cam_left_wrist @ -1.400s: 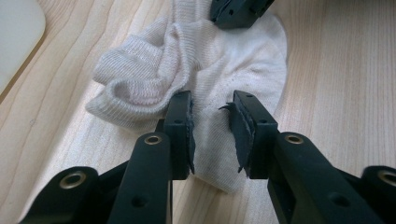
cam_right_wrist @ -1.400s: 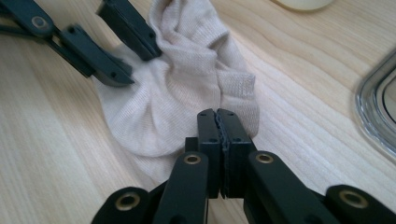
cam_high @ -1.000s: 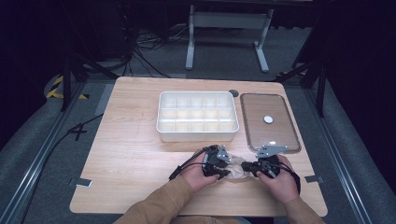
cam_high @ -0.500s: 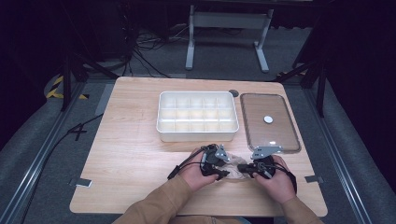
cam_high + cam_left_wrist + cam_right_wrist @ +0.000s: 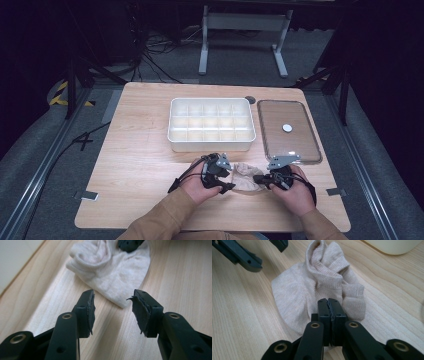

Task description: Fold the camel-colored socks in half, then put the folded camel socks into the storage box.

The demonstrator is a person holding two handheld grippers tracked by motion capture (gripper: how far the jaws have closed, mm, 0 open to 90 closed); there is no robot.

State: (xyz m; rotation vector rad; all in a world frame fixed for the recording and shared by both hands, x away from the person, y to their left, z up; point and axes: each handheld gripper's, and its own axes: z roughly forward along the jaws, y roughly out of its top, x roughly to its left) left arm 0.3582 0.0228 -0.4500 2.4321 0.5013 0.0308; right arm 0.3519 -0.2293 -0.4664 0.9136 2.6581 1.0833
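A crumpled beige sock [image 5: 246,176] is seen at the near edge of the table [image 5: 140,160], between the two grippers. The left gripper [image 5: 113,308] is spread wide, just short of the fabric. The right gripper [image 5: 328,312] is clenched over the sock; whether cloth is pinched cannot be told. If lifted now, the sock may be dragged or dropped, a loose fold being all that is caught.

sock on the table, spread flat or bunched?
Bunched. The sock lies crumpled on the table; folds rise at one end, cuff turned over, in the right gripper view.
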